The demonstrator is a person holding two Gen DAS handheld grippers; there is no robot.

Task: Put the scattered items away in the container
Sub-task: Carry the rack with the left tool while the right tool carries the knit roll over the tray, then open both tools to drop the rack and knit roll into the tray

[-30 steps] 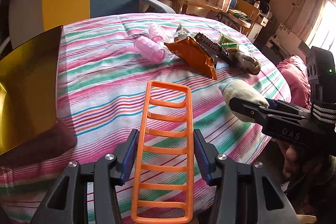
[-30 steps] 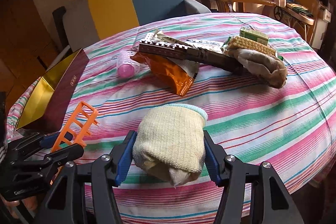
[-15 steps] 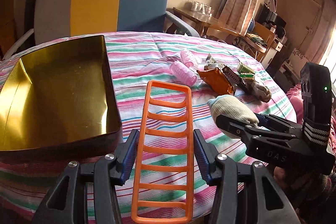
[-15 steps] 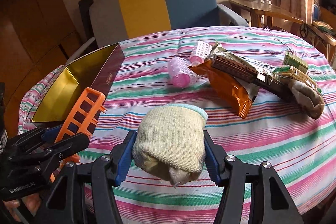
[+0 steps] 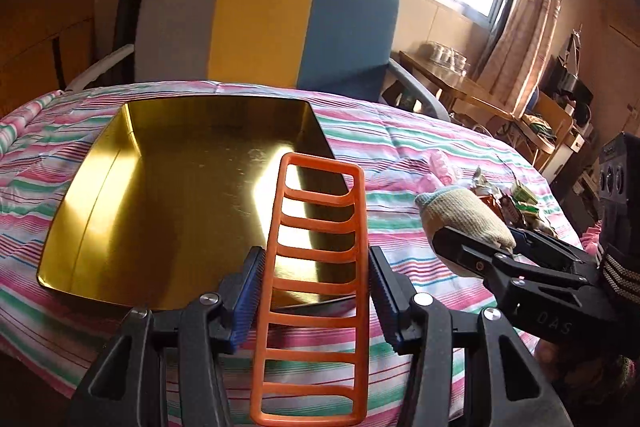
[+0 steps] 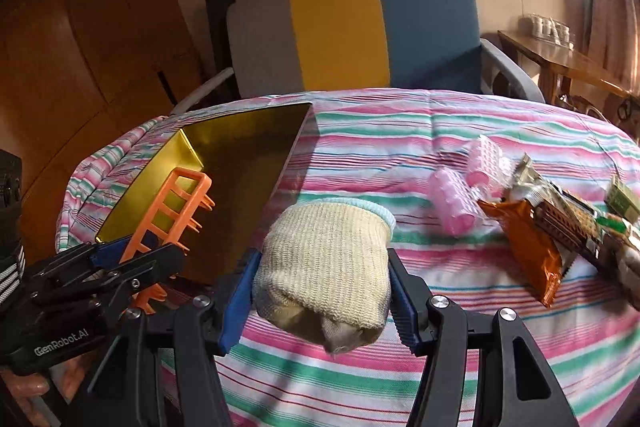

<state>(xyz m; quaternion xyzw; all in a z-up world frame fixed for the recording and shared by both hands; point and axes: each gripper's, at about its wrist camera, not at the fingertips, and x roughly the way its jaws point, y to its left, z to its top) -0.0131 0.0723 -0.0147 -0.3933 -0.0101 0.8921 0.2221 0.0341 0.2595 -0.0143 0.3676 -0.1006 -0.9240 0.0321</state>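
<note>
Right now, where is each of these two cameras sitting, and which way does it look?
Left wrist: rides the left gripper, looking along its fingers at the orange rack over the gold box; the right gripper shows.
Right wrist: rides the right gripper, facing its rolled sock; the left gripper shows.
Shared: box, rack, sock, chair.
</note>
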